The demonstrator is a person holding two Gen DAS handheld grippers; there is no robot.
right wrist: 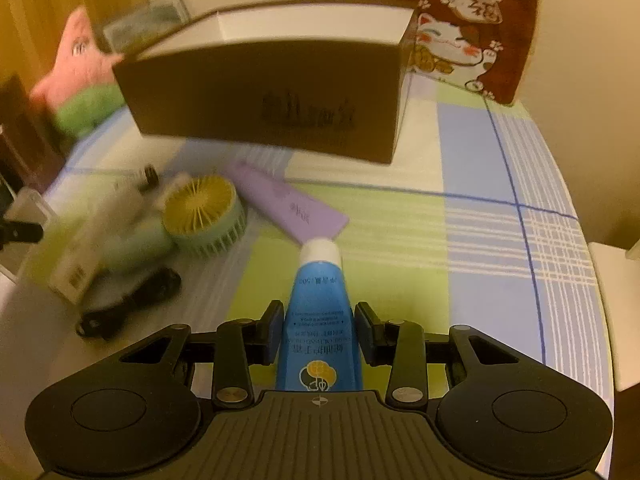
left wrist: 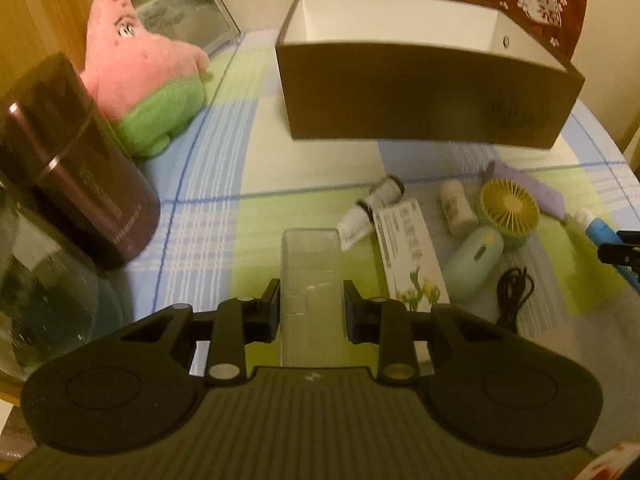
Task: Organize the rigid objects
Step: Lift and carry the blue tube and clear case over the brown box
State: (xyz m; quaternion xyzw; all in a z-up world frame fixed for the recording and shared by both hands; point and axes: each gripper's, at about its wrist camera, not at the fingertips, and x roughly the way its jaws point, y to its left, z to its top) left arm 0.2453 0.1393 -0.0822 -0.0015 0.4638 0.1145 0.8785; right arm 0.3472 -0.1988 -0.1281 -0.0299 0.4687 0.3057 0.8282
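Left tongs (left wrist: pixel 311 312) are clenched on a clear plastic case (left wrist: pixel 310 276), pads against both long sides. The case runs straight ahead from the tongs. Right tongs (right wrist: pixel 318 328) straddle a blue tube (right wrist: pixel 318 320) with a white cap pointing away; pads sit at the tube's sides, but small gaps seem to show, so whether they press cannot be told. No earlier view to compare.

Around the left tongs: to the right, a flat printed carton (left wrist: pixel 408 256), two small tubes (left wrist: pixel 372 208), a white bottle (left wrist: pixel 456 208), a green handheld fan (left wrist: pixel 504 212), a mint case (left wrist: pixel 472 260) and a coiled black cable (left wrist: pixel 514 296), crowded and partly touching. A lilac pack (right wrist: pixel 288 208) lies just ahead of the blue tube's cap. To the left stand a dark maroon flask (left wrist: pixel 80 168) and a pink and green plush star (left wrist: pixel 140 68); a glass vessel (left wrist: pixel 40 272) is at the near left.

Container: an open brown cardboard box (left wrist: pixel 420 92), white inside, stands ahead of both tongs. Visible interior holds nothing; its floor is hidden by the near wall.

Room: the checked cloth on the worktop (right wrist: pixel 480 220) is bare between left tongs and box, and ahead-right of the right tongs out to the rounded edge. A red lucky-cat panel (right wrist: pixel 472 32) stands behind the box.
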